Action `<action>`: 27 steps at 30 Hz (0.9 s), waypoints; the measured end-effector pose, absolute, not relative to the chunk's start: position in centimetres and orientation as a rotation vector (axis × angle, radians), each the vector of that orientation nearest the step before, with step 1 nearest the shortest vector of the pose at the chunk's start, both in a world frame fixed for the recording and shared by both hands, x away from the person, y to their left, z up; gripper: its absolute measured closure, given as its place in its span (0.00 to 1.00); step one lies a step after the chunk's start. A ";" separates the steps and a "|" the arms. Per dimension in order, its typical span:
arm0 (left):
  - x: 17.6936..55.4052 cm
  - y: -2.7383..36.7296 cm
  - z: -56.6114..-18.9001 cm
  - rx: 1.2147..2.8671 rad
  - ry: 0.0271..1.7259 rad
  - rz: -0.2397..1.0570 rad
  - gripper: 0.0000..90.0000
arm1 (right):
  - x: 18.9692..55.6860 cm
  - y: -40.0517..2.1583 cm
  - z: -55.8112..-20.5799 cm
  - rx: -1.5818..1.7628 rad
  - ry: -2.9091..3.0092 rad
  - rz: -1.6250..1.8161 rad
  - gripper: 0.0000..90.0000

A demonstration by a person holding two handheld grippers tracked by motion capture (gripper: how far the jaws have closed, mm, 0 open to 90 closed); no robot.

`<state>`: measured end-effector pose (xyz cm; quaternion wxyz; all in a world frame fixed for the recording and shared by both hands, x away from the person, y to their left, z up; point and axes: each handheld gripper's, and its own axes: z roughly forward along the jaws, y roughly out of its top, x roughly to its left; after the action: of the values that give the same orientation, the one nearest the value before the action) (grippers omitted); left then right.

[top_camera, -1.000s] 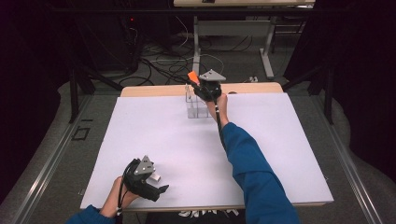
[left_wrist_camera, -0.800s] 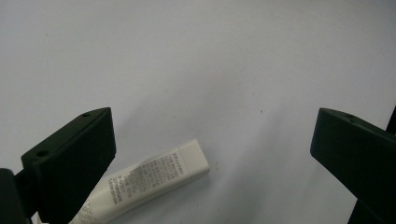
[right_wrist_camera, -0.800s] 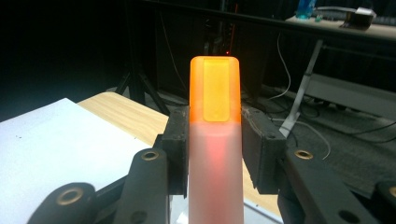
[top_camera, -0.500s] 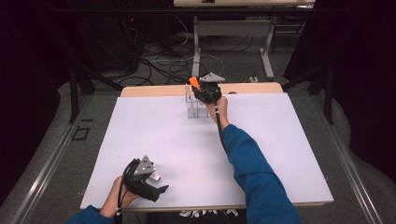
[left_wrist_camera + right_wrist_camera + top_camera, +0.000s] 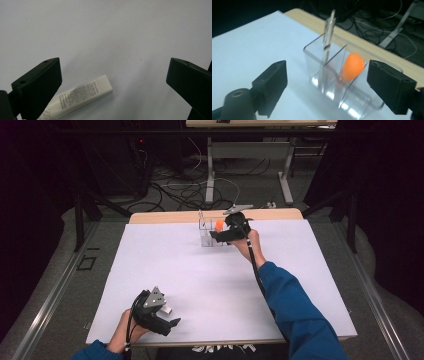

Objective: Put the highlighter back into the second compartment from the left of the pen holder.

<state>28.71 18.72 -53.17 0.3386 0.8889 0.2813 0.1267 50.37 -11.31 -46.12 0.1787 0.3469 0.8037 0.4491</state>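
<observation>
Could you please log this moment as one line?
right gripper: open, just released | orange object: in clear plastic organizer | left gripper: open over white tube

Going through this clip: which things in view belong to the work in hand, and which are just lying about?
In the job:
- clear organizer
- orange item inside it
- thin upright stick in its other compartment
- white tube between the open left tongs
- right tongs, open

Lying about:
- floor cables
- far desk legs

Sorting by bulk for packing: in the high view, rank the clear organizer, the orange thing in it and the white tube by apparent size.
1. clear organizer
2. white tube, partly hidden by the left gripper
3. orange thing, similar to the tube, so unsure
</observation>
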 end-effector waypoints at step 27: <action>29.0 21.1 -51.0 2.245 0.833 0.464 0.00 | 37.3 -18.4 -50.4 0.892 2.547 1.232 0.06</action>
<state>28.95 21.10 -51.02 0.3439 0.8643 0.3205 0.1788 37.32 -18.39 -50.43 0.0876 0.2996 0.8553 0.4137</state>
